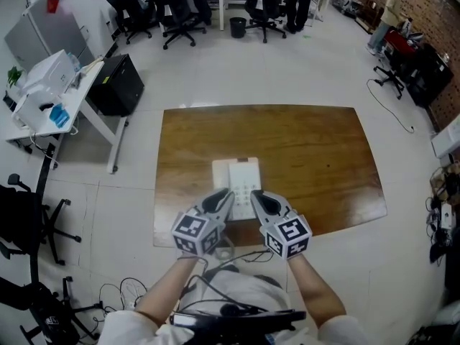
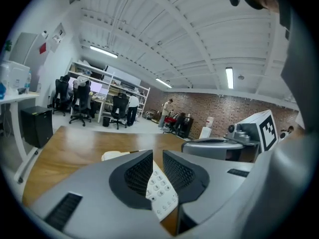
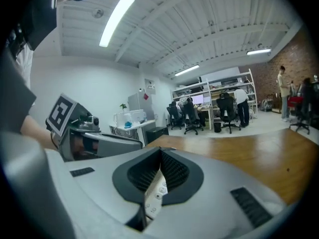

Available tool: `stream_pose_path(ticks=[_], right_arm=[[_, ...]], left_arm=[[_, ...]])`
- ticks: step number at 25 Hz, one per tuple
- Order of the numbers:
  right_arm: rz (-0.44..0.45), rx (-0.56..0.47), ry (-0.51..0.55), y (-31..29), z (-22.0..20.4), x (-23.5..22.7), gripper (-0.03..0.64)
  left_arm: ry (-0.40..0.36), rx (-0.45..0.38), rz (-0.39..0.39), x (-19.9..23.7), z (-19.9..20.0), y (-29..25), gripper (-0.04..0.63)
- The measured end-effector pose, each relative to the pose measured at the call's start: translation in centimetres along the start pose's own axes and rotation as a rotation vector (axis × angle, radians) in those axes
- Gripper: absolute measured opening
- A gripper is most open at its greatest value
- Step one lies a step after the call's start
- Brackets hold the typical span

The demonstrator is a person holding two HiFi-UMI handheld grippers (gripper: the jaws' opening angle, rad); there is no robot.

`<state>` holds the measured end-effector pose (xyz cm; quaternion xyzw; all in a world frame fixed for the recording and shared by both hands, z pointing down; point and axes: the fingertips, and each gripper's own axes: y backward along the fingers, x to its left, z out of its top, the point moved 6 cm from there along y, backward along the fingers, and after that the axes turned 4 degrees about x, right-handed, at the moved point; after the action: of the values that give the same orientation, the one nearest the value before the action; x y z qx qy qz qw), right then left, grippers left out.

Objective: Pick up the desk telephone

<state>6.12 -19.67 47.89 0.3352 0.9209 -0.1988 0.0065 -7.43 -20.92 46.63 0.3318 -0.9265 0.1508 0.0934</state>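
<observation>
Desk telephone just ahead on bench, long axis directed away | neared equally by left hand-held gripper, narrowly parted, empty | right hand-held gripper, closed, empty

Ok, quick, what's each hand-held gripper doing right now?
Left hand-held gripper: slightly open, holding nothing.
Right hand-held gripper: closed, holding nothing.

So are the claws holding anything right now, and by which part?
Nothing is held. The left claw is slightly open, the right claw shut, both empty, by the near end of the desk telephone.
</observation>
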Motion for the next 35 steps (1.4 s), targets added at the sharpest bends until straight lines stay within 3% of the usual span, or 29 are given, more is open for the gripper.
stream_pose_path(ticks=[3, 6, 9, 11, 14, 15, 19, 21, 23, 26, 30, 32, 35], right_arm=[[-0.016, 0.053, -0.049, -0.7, -1.7, -1.1, 0.002], [-0.023, 0.100, -0.091, -1.4, -2.8, -2.1, 0.048], [-0.030, 0.130, -0.129, -1.8, -3.9, -2.6, 0.048], [-0.023, 0.149, -0.167, -2.0, -4.7, -3.1, 0.048], [0.004, 0.185, -0.248, -2.2, -5.8, -4.0, 0.121], [0.007, 0.194, -0.267, -2.1, -6.2, -4.4, 0.123], [0.011, 0.212, -0.326, -2.2, -7.2, -5.6, 0.121], [0.025, 0.226, -0.353, -2.6, -7.6, -6.1, 0.128], [0.045, 0.247, -0.372, -3.0, -7.9, -6.5, 0.181], [0.063, 0.265, -0.384, -3.4, -8.1, -7.2, 0.181], [0.096, 0.298, -0.430, -4.1, -8.8, -8.5, 0.181], [0.132, 0.327, -0.455, -4.5, -9.1, -8.8, 0.244], [0.155, 0.361, -0.469, -5.0, -9.6, -9.3, 0.245]], left_arm=[[0.044, 0.036, 0.009, 2.0, -1.3, 0.3, 0.057], [0.103, 0.061, 0.017, 3.9, -2.3, 0.3, 0.058], [0.178, 0.100, 0.003, 5.5, -3.7, 0.2, 0.143], [0.215, 0.126, -0.004, 6.5, -4.7, 0.1, 0.144], [0.262, 0.168, -0.023, 7.5, -5.8, -0.3, 0.164], [0.280, 0.183, -0.034, 7.7, -6.1, -0.5, 0.202], [0.315, 0.233, -0.040, 8.9, -7.2, -1.0, 0.210], [0.344, 0.248, -0.044, 9.5, -7.7, -1.2, 0.210], [0.397, 0.264, -0.063, 9.9, -8.2, -1.6, 0.262], [0.471, 0.296, -0.101, 10.2, -9.0, -2.3, 0.275], [0.532, 0.317, -0.138, 10.6, -9.3, -3.1, 0.307], [0.565, 0.317, -0.151, 10.8, -9.2, -3.4, 0.323], [0.587, 0.324, -0.176, 10.8, -9.3, -3.7, 0.334]])
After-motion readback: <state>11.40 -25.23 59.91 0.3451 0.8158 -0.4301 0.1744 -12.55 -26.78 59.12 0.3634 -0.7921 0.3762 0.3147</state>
